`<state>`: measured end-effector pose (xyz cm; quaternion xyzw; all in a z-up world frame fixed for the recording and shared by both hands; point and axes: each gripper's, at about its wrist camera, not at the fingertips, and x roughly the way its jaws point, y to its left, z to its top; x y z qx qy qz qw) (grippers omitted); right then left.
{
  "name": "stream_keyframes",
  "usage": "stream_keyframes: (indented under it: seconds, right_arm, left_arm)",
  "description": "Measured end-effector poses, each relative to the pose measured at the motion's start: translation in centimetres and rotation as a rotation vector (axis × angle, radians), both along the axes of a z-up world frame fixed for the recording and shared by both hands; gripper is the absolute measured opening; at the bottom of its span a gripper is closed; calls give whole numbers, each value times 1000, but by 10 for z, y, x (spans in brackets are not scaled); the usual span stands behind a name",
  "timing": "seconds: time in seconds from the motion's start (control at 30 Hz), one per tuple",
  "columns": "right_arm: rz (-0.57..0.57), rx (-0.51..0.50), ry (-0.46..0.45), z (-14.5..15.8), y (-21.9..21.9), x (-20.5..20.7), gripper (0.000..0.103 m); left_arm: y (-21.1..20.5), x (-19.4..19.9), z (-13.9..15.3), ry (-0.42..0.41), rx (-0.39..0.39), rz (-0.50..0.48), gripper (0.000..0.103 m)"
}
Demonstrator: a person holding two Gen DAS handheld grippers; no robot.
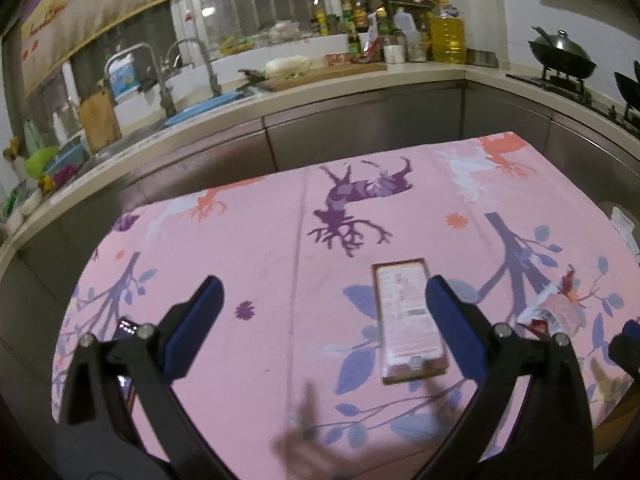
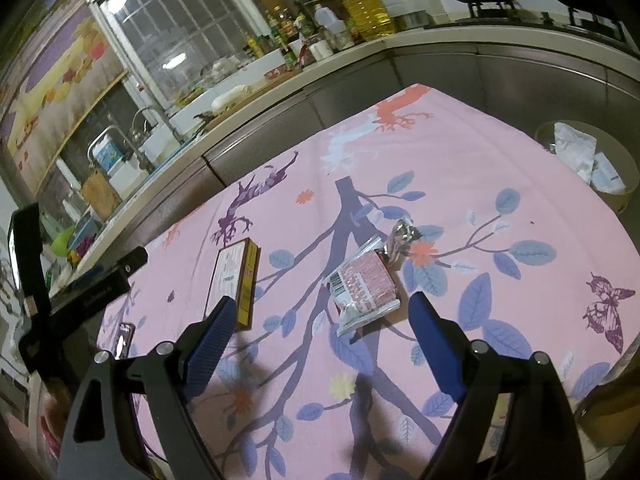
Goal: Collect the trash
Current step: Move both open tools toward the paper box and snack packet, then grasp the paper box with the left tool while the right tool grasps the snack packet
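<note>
Pink tablecloth carries a flat box, long axis running toward the far edge. Both my left claw and right claw gape wide, empty; a wrapper lies askew.

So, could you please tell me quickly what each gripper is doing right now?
Left gripper: open, holding nothing, over the box.
Right gripper: open, holding nothing, near the wrapper.

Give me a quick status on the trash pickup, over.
Left tool open, empty, over the flat box. Right tool open, empty, short of the red wrapper. Bin off table's right edge, already holding paper. Path clear.
</note>
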<state>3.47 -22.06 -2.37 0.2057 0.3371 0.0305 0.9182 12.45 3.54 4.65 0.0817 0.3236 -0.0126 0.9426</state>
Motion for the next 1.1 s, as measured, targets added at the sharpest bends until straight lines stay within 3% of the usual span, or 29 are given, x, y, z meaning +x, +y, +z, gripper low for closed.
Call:
stream_keyframes:
  seconds: [0.13, 0.3, 0.47, 0.7, 1.0, 1.1]
  right_arm:
    - [47, -26, 34, -10, 7, 5, 84]
    - [45, -74, 69, -26, 7, 11, 84]
    - [-2, -109, 84, -36, -10, 13, 82]
    - [18, -128, 109, -49, -16, 23, 77]
    - [56, -196, 117, -58, -6, 41, 75]
    - [67, -227, 120, -63, -3, 47, 68]
  left_arm:
    - [32, 12, -5, 54, -108, 26, 97]
    - [43, 17, -17, 94, -176, 42, 97]
    - [20, 25, -42, 141, -158, 1, 97]
    - [-31, 44, -65, 215, -123, -100, 97]
    - [-50, 67, -91, 271, -97, -90, 97]
    - [-46, 73, -102, 299, -108, -79, 96]
